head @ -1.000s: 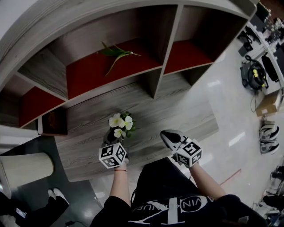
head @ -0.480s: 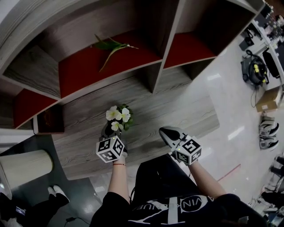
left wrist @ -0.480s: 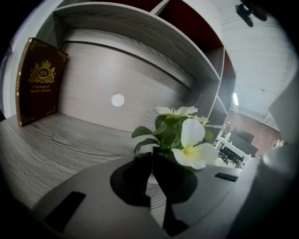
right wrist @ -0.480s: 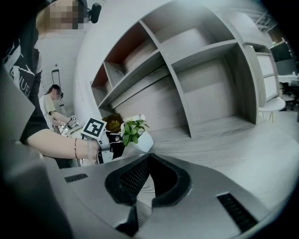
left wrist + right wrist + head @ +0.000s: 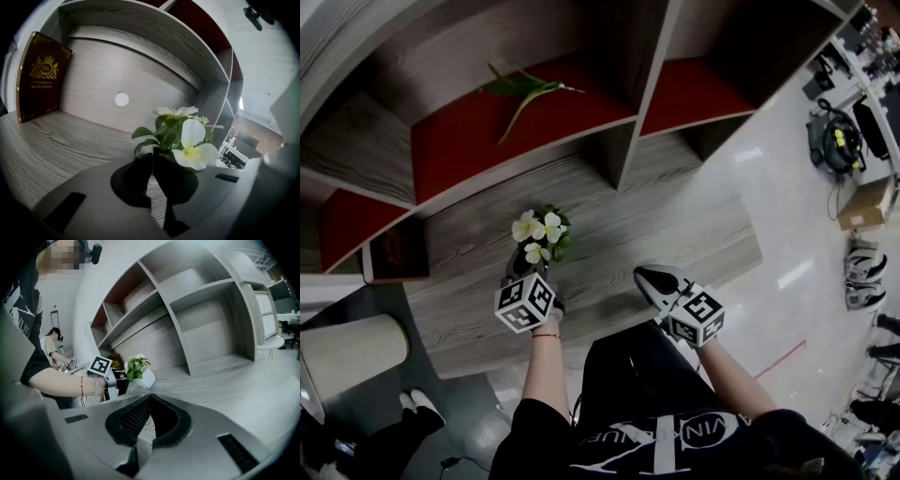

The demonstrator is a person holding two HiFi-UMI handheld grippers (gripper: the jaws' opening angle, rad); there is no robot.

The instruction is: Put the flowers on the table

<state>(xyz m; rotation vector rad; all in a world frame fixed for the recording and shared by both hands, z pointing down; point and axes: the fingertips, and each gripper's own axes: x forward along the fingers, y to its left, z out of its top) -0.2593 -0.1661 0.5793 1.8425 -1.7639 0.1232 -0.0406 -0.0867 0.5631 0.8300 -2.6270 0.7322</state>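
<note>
The left gripper (image 5: 530, 265) is pinched nearly shut on the flowers (image 5: 536, 231), white blooms in a small white pot, at the wooden table (image 5: 619, 220) below the shelves (image 5: 623, 141). The right gripper (image 5: 645, 277) hovers nearby over the table's edge, its jaws together and empty.

A curved shelf unit (image 5: 623, 141) of grey wood grain fills the upper head view, and 3 of its compartments show red shelf floors (image 5: 459, 150). Below it runs the matching grey worktop (image 5: 628, 225) — a dark red book (image 5: 40, 77) leans against the back panel at its left end, near a round hole (image 5: 122, 99). To the right a pale, glossy floor (image 5: 797, 216) catches bright reflections and carries a thin red line (image 5: 778, 361), a cardboard box (image 5: 870, 204) and a yellow-and-black machine (image 5: 836, 142) — a beige cylinder (image 5: 352, 354) stands at lower left.
</note>
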